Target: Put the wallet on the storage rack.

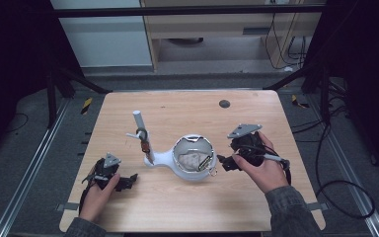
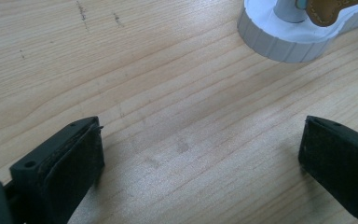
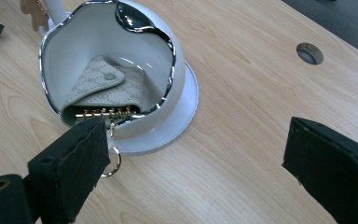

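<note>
Wooden surface [image 1: 187, 207], pale grain, with one round dark grommet hole [image 1: 224, 103] near its far edge. Near the middle stands a white stand [image 1: 160, 158]: a bowl-shaped cup with a chrome rim [image 3: 168, 42], joined by a low base to an upright post [image 1: 139, 121] on the side toward the left edge; a tan leather tab [image 1: 145, 146] hangs against the post. In the cup lies a cream patterned key case [image 3: 105, 88], flap snapped, its row of gold hooks at the near rim and a gold ring [image 3: 112, 163] hanging out over the base onto the surface. Right gripper [image 1: 222, 163], held in the person's right hand [image 1: 261, 170], sits just beside the cup on the side toward the right edge; its jaws stand wide apart, nothing between them, one pad close to the ring. Left gripper [image 1: 131, 180], in the left hand [image 1: 98, 195], rests toward the near left corner, well apart from the stand; jaws likewise wide apart over bare wood.
</note>
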{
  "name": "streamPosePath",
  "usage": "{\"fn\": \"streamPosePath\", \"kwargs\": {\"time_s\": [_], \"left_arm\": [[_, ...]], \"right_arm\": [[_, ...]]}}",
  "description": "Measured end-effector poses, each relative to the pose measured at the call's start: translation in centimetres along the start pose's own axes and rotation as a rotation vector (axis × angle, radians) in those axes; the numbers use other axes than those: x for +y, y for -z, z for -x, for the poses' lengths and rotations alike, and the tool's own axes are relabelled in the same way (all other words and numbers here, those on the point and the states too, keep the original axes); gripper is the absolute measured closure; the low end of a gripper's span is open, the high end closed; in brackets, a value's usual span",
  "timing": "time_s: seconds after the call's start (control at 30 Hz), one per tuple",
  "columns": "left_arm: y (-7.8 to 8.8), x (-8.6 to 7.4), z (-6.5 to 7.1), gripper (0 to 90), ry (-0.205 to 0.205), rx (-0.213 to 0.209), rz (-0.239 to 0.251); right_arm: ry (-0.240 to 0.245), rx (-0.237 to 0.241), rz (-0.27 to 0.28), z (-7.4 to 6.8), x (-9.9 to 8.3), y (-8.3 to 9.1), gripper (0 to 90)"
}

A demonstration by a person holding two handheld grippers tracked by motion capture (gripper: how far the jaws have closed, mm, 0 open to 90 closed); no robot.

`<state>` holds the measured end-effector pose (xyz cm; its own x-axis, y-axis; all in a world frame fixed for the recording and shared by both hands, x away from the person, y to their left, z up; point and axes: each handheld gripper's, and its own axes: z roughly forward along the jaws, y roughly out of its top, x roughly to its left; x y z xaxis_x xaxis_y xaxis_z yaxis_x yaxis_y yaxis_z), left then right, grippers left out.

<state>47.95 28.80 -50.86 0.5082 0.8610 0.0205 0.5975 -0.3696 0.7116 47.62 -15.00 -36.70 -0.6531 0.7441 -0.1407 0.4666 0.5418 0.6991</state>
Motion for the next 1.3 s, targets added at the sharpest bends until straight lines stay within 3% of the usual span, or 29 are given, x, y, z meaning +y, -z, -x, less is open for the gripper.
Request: {"fn": "streamPosePath", "kwargs": {"time_s": [0.4, 0.87, 1.3], "left_arm": [[0.0, 0.0, 0.0, 0.0, -0.001, 0.000, 0.000], [0.0, 0.0, 0.0, 0.0, 0.000, 0.000, 0.000], [0.0, 0.0, 0.0, 0.0, 0.000, 0.000, 0.000]], "right_arm": [[-0.051, -0.036, 0.013, 1.5, -1.5, 0.7, 6.3], [-0.152, -0.088, 0.029, 3.8, -3.9, 1.1, 5.4], [-0.256, -0.131, 0.041, 5.8, -6.1, 0.4, 5.3]]}}
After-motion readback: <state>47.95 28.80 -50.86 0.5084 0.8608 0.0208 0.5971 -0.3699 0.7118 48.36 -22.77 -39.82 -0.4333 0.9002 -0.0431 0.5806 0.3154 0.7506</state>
